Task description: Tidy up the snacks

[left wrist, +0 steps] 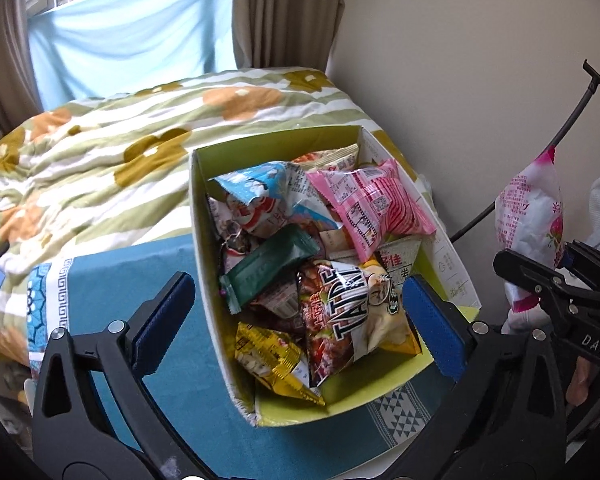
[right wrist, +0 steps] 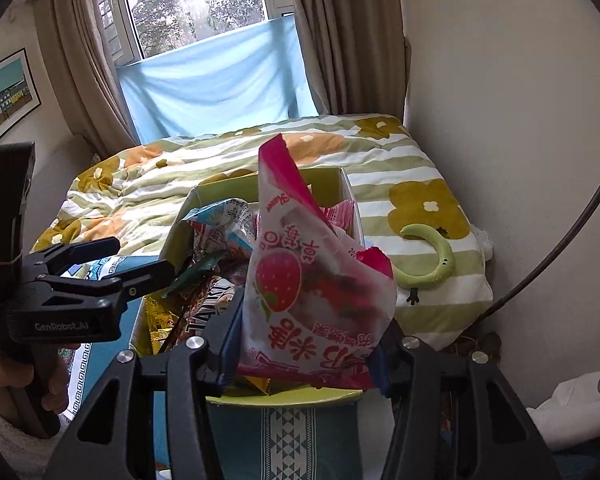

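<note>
My right gripper (right wrist: 302, 354) is clamped on the lower edge of a white and pink strawberry snack bag (right wrist: 312, 280), holding it upright just above the near rim of the snack box (right wrist: 292, 398); in the left wrist view the same bag (left wrist: 528, 216) hangs off to the right of the box, well clear of the wall behind it. My left gripper (left wrist: 300, 316) is spread wide and holds nothing, its blue-padded fingers (left wrist: 430, 322) straddling the near end of the box (left wrist: 276, 140). The box is green inside and sits on a teal patterned cloth (left wrist: 172, 320) beside a bed with a flowered quilt (left wrist: 100, 160). Inside it lie a pink packet (left wrist: 370, 210), a light blue packet (left wrist: 256, 194), a dark green bar (left wrist: 268, 270), a red and white bag (left wrist: 350, 312) and a yellow packet (left wrist: 272, 360); what lies beneath them I cannot make out.
</note>
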Motion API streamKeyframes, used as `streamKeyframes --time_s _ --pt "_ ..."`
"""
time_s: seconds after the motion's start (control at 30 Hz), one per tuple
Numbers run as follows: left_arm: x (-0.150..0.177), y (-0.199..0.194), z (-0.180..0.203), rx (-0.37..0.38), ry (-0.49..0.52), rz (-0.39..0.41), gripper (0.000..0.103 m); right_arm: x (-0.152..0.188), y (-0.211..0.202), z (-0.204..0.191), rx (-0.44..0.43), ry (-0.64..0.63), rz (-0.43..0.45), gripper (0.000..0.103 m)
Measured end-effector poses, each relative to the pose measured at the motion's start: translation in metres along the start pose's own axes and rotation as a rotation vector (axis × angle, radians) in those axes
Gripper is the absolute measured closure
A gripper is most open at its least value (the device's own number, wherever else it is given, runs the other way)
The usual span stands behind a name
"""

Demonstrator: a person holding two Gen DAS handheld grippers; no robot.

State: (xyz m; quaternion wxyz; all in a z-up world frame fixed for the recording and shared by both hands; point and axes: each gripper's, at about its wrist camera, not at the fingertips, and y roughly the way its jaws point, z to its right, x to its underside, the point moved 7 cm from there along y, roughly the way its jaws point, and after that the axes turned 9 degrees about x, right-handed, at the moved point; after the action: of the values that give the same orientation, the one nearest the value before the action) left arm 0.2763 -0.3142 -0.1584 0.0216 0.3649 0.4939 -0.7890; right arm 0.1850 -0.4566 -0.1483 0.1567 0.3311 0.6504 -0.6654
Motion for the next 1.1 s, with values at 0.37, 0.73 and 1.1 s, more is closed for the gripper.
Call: streamKeyframes --time_s 0.37,0.73,1.1 --pt "0.027 -0.023 -0.033 -0.078 -0.091 -0.006 0.0 -0.013 0.035 -0.001 -0.035 -0.093 -0.064 0.054" --pt "0.049 -0.039 -0.043 -0.095 -0.096 -0.01 0.0 0.009 0.04 0.004 -0.021 -0.003 -0.065 0.002" --pt "0.053 -0.152 -0.044 -0.124 -0.051 0.165 0.0 0.001 -0.042 -0.027 0.003 0.014 0.076 0.002"
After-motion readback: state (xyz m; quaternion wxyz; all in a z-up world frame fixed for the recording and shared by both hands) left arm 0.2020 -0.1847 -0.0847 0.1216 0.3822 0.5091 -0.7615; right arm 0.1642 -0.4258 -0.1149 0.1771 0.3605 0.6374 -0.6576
